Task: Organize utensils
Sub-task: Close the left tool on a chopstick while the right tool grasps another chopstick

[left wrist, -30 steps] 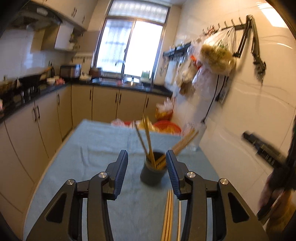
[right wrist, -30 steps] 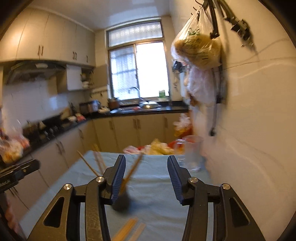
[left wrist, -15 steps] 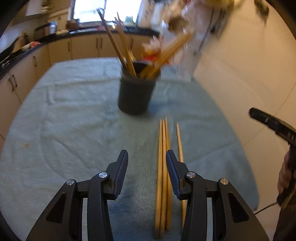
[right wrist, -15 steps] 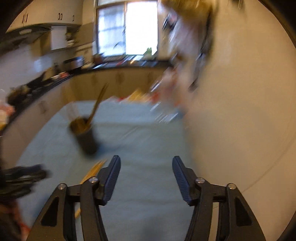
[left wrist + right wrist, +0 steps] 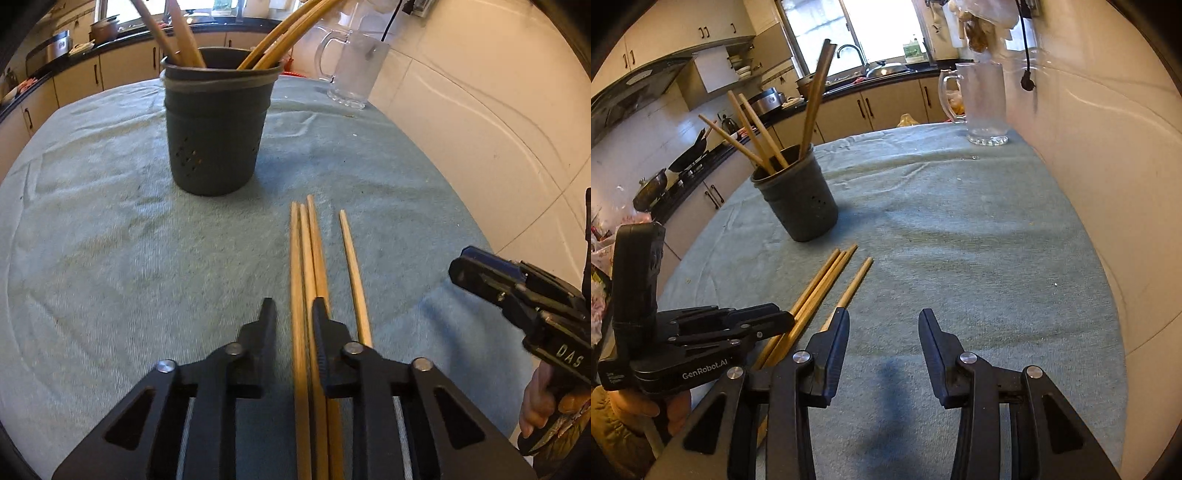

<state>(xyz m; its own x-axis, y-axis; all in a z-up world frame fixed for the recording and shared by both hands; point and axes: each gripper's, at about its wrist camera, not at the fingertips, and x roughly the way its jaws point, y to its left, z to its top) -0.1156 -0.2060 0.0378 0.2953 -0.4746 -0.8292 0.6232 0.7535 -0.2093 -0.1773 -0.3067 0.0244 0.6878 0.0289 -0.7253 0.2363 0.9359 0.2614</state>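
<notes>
**Left tongs drop onto the loose chopsticks**

A second ago level with the holder (image 5: 218, 122), the left tongs (image 5: 293, 314) now straddle the chopsticks (image 5: 308, 258) near the table's front edge, jaws narrowed, grip unconfirmed. Right tongs (image 5: 882, 328) gape empty.

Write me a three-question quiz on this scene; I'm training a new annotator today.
1. How many chopsticks lie loose on the cloth?
2. True or false: the right tongs grip a chopstick.
3. The glass mug is: A) lying on its side, B) standing upright on the cloth, C) held in tongs.
Key: 1 four; 2 false; 3 B.
</notes>
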